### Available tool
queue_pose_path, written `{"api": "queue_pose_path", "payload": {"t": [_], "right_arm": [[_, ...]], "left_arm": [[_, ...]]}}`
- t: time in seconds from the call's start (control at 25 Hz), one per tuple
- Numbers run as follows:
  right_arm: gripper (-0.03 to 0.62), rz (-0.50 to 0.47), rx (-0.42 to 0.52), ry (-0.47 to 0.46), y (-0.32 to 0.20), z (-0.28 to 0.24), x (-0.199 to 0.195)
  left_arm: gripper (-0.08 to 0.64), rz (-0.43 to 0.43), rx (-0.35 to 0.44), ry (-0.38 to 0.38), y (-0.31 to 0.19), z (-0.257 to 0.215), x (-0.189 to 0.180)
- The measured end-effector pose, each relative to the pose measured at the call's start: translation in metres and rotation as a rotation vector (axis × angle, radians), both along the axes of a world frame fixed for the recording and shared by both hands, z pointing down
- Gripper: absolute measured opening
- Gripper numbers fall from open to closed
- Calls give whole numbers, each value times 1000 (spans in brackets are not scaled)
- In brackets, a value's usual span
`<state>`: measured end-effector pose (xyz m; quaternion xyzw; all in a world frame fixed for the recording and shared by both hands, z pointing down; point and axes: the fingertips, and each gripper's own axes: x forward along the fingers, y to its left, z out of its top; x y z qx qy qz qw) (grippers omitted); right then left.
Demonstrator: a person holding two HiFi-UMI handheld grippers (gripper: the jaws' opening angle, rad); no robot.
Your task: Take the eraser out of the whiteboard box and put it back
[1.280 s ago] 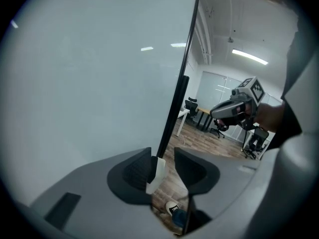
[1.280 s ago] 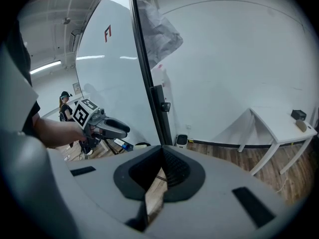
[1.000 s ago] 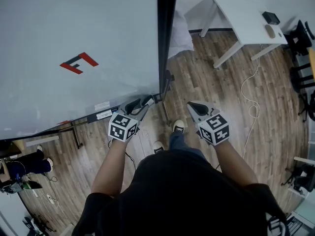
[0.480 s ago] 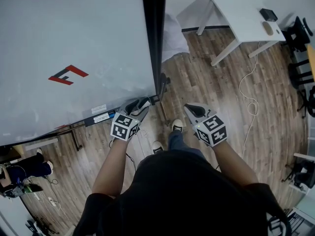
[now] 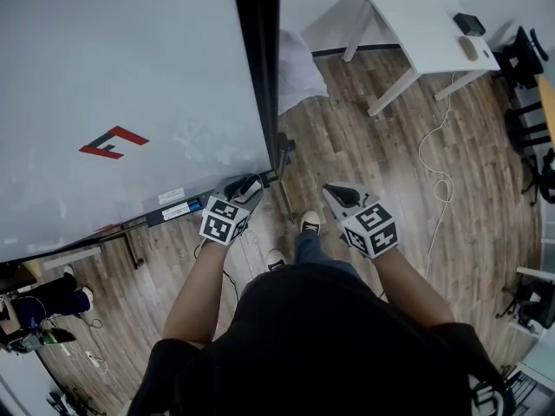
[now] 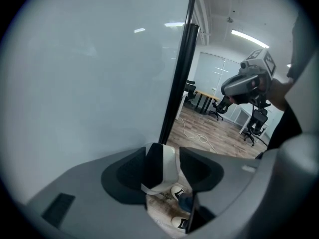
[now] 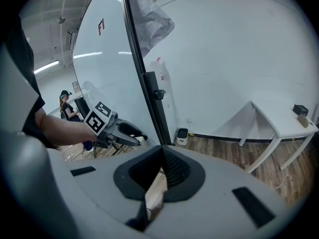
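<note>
The whiteboard (image 5: 130, 76) fills the left of the head view, and its dark tray box (image 5: 178, 208) runs along the bottom edge. My left gripper (image 5: 251, 183) is at the board's lower right corner. In the left gripper view a white eraser with a black face (image 6: 162, 168) stands between the jaws of my left gripper (image 6: 167, 156). The jaws have just been opening, and a small gap shows beside the right pad. My right gripper (image 5: 334, 193) hangs apart over the floor, and in its own view my right gripper (image 7: 162, 168) has its pads meeting and nothing between them.
The board's black frame post (image 5: 260, 68) rises beside a draped white sheet (image 5: 299, 72). A white table (image 5: 425, 33) stands at the back right, with a cable (image 5: 434, 172) trailing over the wood floor. Black chairs (image 5: 529, 68) line the right edge. My shoes (image 5: 310, 224) are below the grippers.
The board and its post have slid left in the head view. The left gripper sits a little closer in at the board's bottom corner. The right gripper has barely moved.
</note>
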<state>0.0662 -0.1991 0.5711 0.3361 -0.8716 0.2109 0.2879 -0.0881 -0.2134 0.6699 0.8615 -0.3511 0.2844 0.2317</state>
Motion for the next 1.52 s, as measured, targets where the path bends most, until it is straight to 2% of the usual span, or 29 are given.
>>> {"api": "queue_pose_path", "payload": {"t": [1.12, 1.52], "right_arm": [[-6, 5, -2, 16, -2, 2, 14], [-6, 5, 14, 10, 4, -5, 19]], "left_arm": [[163, 2, -21, -4, -2, 9, 6], [155, -13, 4, -6, 1, -7, 4]]}}
